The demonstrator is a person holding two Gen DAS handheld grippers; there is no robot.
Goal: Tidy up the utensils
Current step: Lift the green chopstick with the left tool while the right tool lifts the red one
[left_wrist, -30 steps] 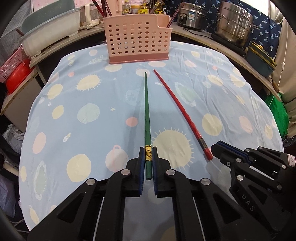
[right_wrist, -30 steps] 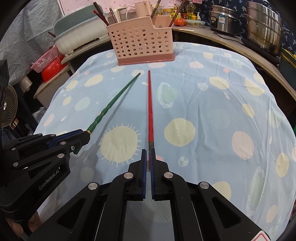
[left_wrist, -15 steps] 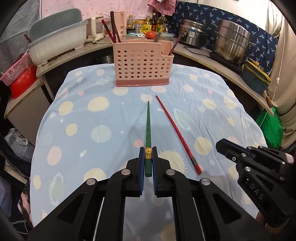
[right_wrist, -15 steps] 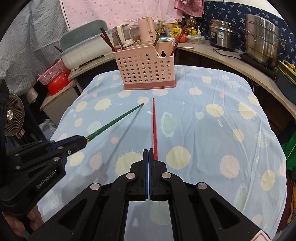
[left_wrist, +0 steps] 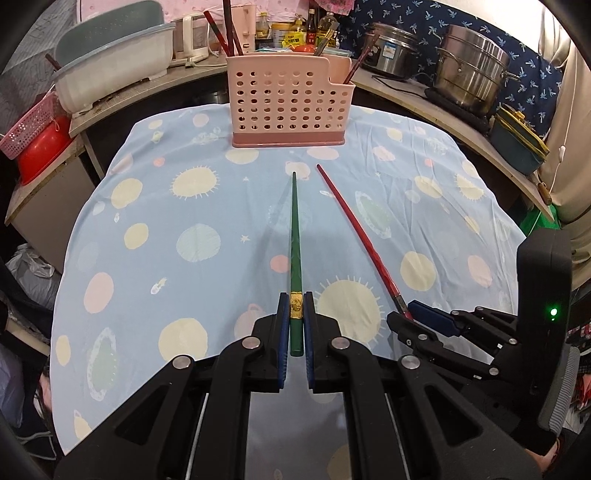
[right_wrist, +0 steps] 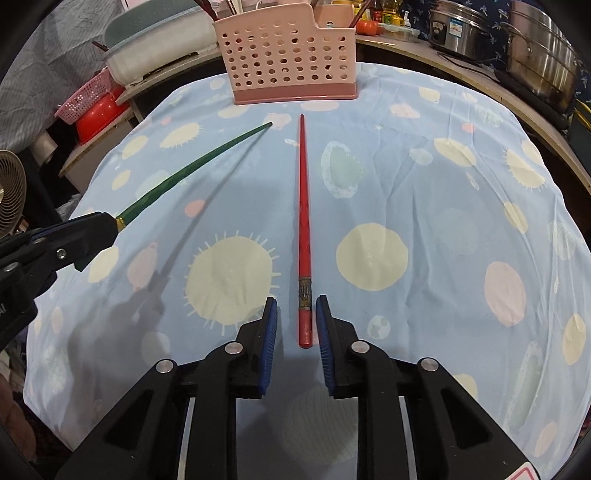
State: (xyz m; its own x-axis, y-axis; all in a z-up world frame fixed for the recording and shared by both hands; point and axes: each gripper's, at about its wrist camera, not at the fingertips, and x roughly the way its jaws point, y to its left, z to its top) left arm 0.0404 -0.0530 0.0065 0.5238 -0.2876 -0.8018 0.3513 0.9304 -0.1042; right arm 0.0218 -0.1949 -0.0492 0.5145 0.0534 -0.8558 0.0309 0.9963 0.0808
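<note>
My left gripper (left_wrist: 294,314) is shut on a green chopstick (left_wrist: 295,236) near its gold band and holds it above the table, tip toward the pink utensil basket (left_wrist: 288,103). The green chopstick (right_wrist: 192,166) also shows in the right wrist view, held by the left gripper (right_wrist: 107,229). A red chopstick (right_wrist: 303,221) lies flat on the cloth. My right gripper (right_wrist: 295,317) is open, its jaws on either side of the red chopstick's butt end. In the left wrist view the red chopstick (left_wrist: 358,232) ends at the right gripper (left_wrist: 417,312).
The table carries a light blue cloth (left_wrist: 184,240) with sun and planet prints. The basket holds several chopsticks (left_wrist: 225,26). Behind it are steel pots (left_wrist: 469,70), a washing tub (left_wrist: 110,66), bottles and a red bowl (left_wrist: 40,147). A fan (right_wrist: 11,192) stands at the left.
My right gripper has opened and now straddles the red chopstick's end on the cloth. My left gripper still holds the green chopstick, raised, and has come closer to the basket.
</note>
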